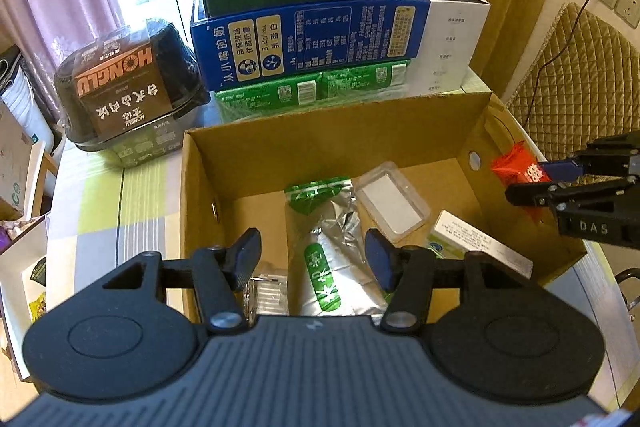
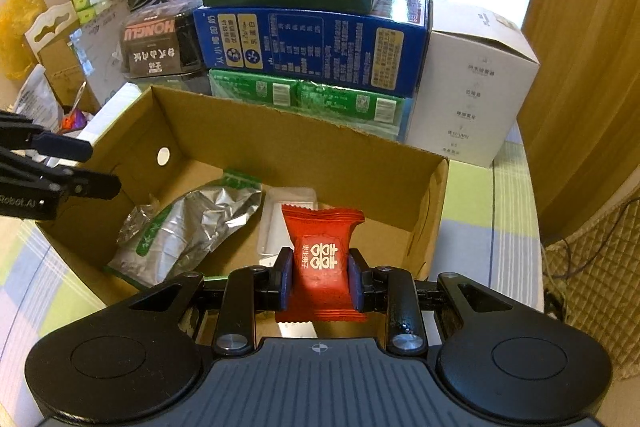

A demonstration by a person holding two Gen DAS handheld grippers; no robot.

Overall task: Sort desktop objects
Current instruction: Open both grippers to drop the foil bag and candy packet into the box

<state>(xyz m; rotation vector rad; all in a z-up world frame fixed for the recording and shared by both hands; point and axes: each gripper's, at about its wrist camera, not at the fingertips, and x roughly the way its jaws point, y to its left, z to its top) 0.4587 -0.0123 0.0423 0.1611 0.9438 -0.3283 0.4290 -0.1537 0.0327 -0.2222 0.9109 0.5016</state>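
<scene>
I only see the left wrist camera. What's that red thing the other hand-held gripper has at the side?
Observer: A red candy packet. The right wrist view shows a white double-happiness sign printed on it.
Operator: Is it held tight?
Observer: The right hand-held gripper is shut on its middle. Both blue pads press its sides, and the crimped ends stick out.
Operator: What's in front of it?
Observer: Looking along the fingers, the packet lines up with the clear plastic case lying inside the cardboard box.
</scene>
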